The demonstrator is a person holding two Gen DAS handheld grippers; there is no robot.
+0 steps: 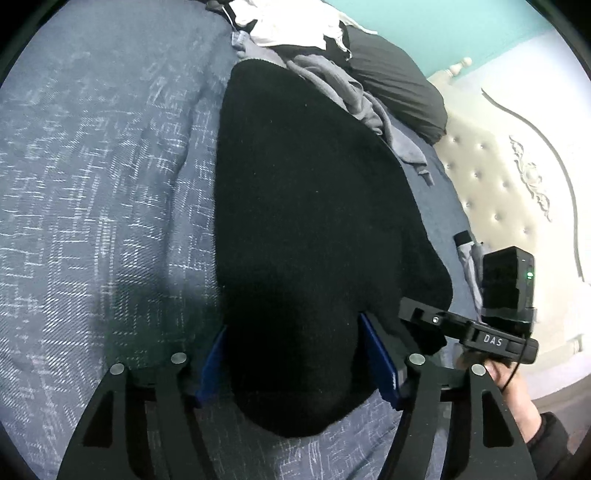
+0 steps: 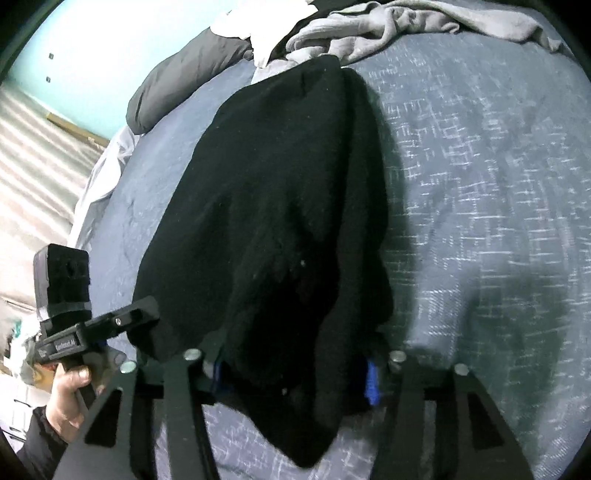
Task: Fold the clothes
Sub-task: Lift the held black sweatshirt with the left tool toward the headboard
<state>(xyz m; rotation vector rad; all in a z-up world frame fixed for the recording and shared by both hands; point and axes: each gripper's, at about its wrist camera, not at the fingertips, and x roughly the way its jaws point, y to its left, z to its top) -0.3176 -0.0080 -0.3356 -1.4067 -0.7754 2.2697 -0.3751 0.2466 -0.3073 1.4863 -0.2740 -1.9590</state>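
A black garment (image 1: 314,203) lies lengthwise on the blue-grey bedcover (image 1: 92,184), its near end bunched between my left gripper's (image 1: 295,365) blue pads, which press on it from both sides. In the right wrist view the same black garment (image 2: 277,203) runs through my right gripper (image 2: 291,369). There the fabric drapes over the left fingertip, and the blue right pad (image 2: 371,380) stands just clear of it, open. Both grippers sit side by side at the garment's near edge, each held by a hand.
At the far end of the bed there is a pile of grey clothes (image 1: 332,77) and white clothes (image 1: 288,26), beside a dark pillow (image 1: 399,85). A tufted cream headboard (image 1: 498,166) borders the bed. The patterned bedcover (image 2: 480,184) spreads wide beside the garment.
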